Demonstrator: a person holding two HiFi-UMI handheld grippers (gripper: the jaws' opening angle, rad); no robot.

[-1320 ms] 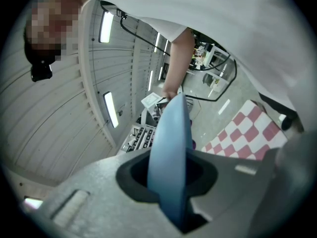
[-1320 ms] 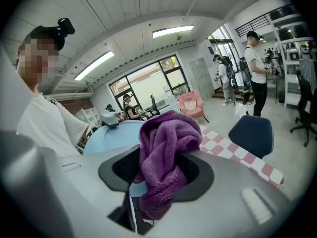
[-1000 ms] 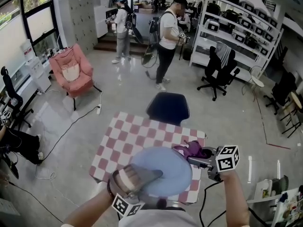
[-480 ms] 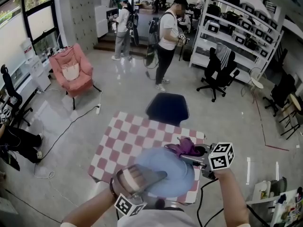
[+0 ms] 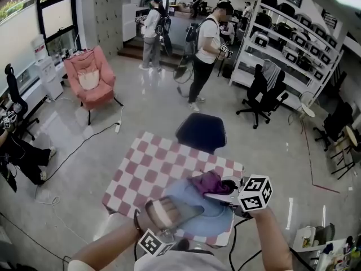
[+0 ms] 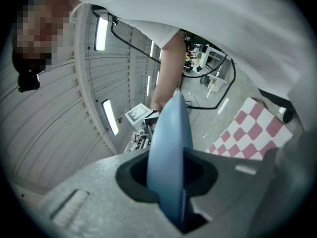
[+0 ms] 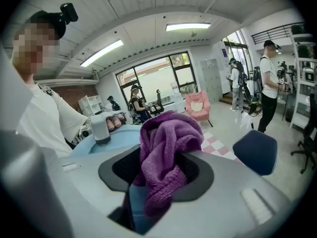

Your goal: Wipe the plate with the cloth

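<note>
Cloth has slid farther left across the held plate.

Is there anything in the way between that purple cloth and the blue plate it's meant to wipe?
Nothing visible. The right claw grips the purple cloth right at the blue plate's far edge, while the left claw clamps the near rim.

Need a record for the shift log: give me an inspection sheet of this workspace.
Surface: checked table.
Job's things: blue plate held above it, tilted; purple cloth at its far edge.
Clutter: nothing seen.
Grippers: left gripper shut on plate rim; right gripper shut on cloth.
Cables: cable on floor left of table.
Surroundings: dark stool, pink armchair, shelves, people standing.
</note>
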